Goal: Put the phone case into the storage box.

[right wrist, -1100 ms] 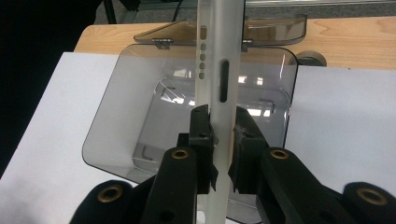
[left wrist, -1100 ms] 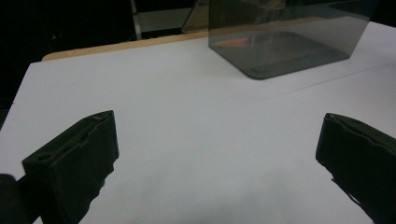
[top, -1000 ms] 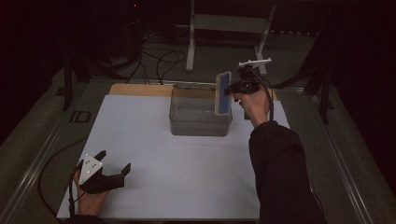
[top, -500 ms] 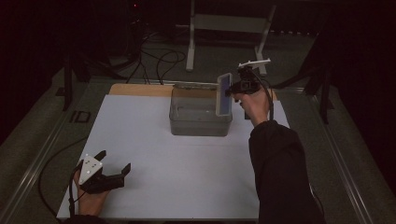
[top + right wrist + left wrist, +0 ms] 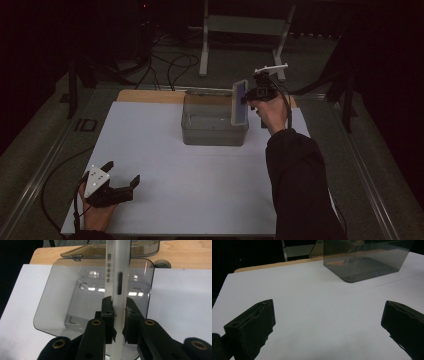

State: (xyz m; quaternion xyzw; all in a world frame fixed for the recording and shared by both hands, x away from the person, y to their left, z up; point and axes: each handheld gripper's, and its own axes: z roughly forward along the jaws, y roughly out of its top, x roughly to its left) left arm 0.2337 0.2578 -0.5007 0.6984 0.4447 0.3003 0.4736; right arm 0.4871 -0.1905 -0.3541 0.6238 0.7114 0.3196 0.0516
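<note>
Two grippers: right gripper fingers clamp phone edge above bin; left gripper fingers wide, empty.

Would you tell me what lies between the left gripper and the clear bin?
Nothing: in the high view, bare white table separates the left gripper from the clear bin.

Front and left of white mat – open | clear bin blocks far centre – flat panel held above its right rim

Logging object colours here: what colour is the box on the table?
The box is see-through smoky grey, clearest in the right gripper view.
</note>
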